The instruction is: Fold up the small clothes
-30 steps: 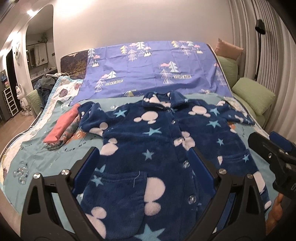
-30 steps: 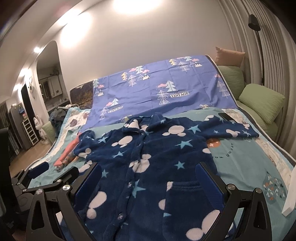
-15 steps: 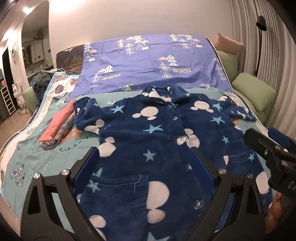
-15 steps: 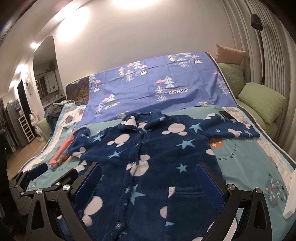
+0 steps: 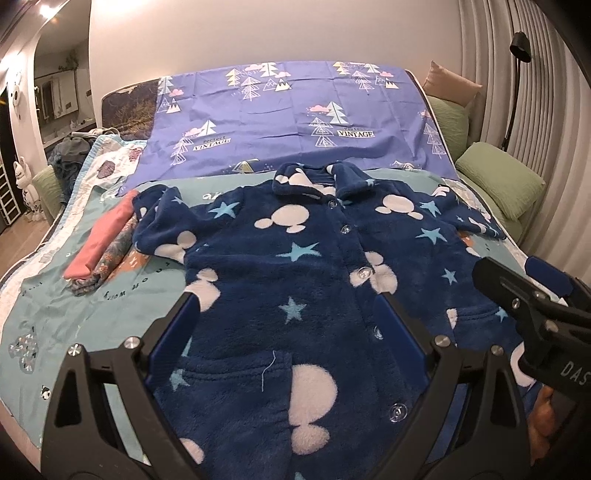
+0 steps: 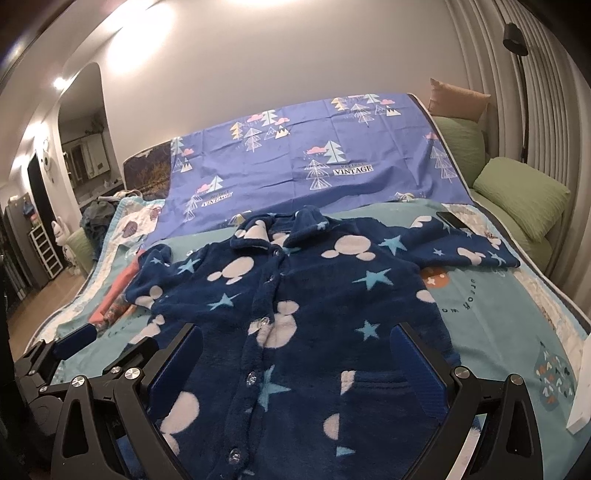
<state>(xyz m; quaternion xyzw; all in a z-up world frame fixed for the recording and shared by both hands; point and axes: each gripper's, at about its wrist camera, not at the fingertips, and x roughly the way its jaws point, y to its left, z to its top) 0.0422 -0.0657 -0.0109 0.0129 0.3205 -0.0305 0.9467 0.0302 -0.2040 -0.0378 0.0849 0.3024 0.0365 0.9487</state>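
Fleece pyjama top point(image 5: 295, 280), navy with white mouse-head shapes and pale blue stars, lies spread flat and face up on the teal bed cover point(image 5: 74, 317) in front of you. Its collar points away from you, toward a purple sheet point(image 5: 295, 122) printed with trees and the word VINTAGE. The button placket runs down the middle, fastened. One sleeve reaches out to your right across the cover; the other is bunched on the left, touching a small stack of folded clothes point(image 5: 98, 254), pink on top.

Your left gripper point(image 5: 288, 317) hovers above the lower half of the top, blue-padded fingers spread wide, grasping nothing. Your right gripper point(image 6: 295, 347) hovers over the same garment just to the right of it, equally released, its fingers wide apart and empty.

Green pillows point(image 6: 521, 192) sit along the right edge of the bed, beneath a black floor lamp point(image 6: 515, 35) against a ribbed wall.
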